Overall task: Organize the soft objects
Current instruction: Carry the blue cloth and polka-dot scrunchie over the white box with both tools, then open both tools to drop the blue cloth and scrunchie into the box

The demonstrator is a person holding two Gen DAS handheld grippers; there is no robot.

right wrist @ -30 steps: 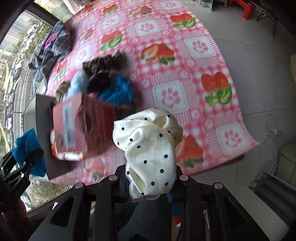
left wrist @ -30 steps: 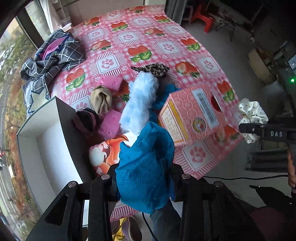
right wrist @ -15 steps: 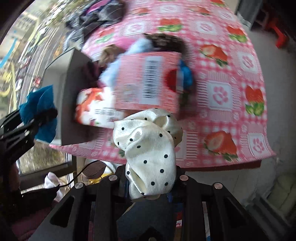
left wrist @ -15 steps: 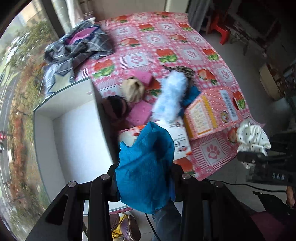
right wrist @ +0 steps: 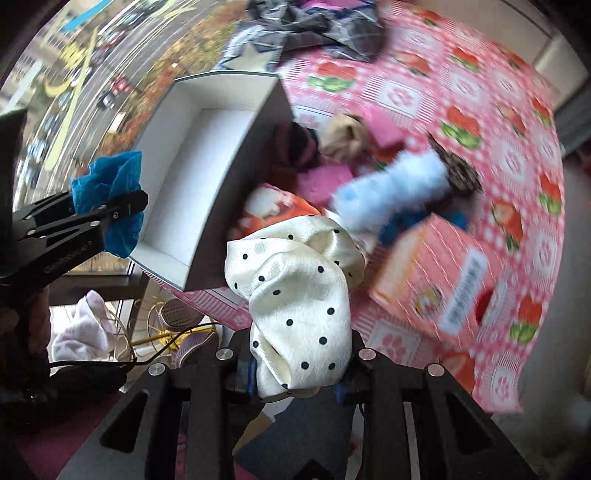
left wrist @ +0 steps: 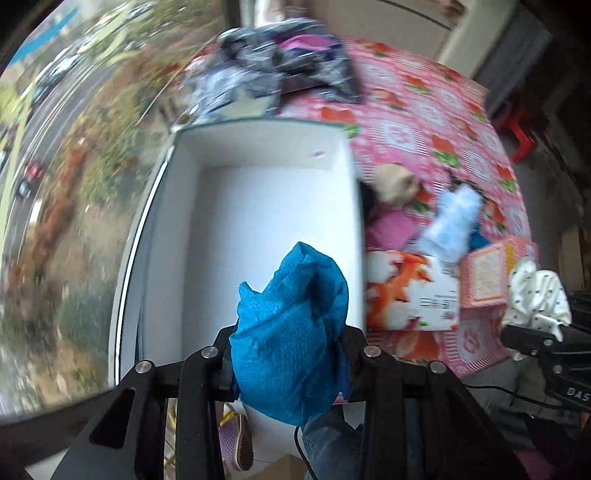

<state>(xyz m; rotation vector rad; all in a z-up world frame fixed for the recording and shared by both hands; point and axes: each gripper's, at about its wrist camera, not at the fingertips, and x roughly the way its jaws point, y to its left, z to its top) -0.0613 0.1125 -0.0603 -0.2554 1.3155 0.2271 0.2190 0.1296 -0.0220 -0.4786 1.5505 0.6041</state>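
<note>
The left gripper [left wrist: 290, 354] is clamped on a bunched blue cloth [left wrist: 291, 328], which bulges up and forward from between its fingers; the same cloth shows in the right wrist view as a blue wad [right wrist: 110, 199] pinched in the black jaws off to that camera's left. Straight ahead of the left gripper, just beyond the cloth, lies an open white box [left wrist: 255, 221] with a bare white floor and dark outer walls, sitting at the edge of a table covered in a pink checked tablecloth [left wrist: 424, 122] printed with strawberries and paw marks. The right gripper [right wrist: 299, 369] is closed on a cream cloth with black polka dots [right wrist: 299, 288], crumpled and standing up between its fingers; the left wrist view catches this cloth [left wrist: 535, 299] at its far right, above a black gripper body lettered "DAS" (the rest of the word runs off the frame). Ahead and to the right of the right gripper is a pink carton [right wrist: 439, 284] with a white label strip whose writing is too blurred to read. Ahead of its fingers lies a white and orange packet [left wrist: 413, 291] with small dark print, also unreadable, and beyond that a loose heap: a fluffy pale blue piece [right wrist: 395, 188], pink pieces [right wrist: 325, 181], a beige bundle [right wrist: 343, 136] and a leopard-print bit [right wrist: 458, 170]. A dark plaid garment [right wrist: 314, 22] sits at the far end of the table. Both views are smeared by motion
</note>
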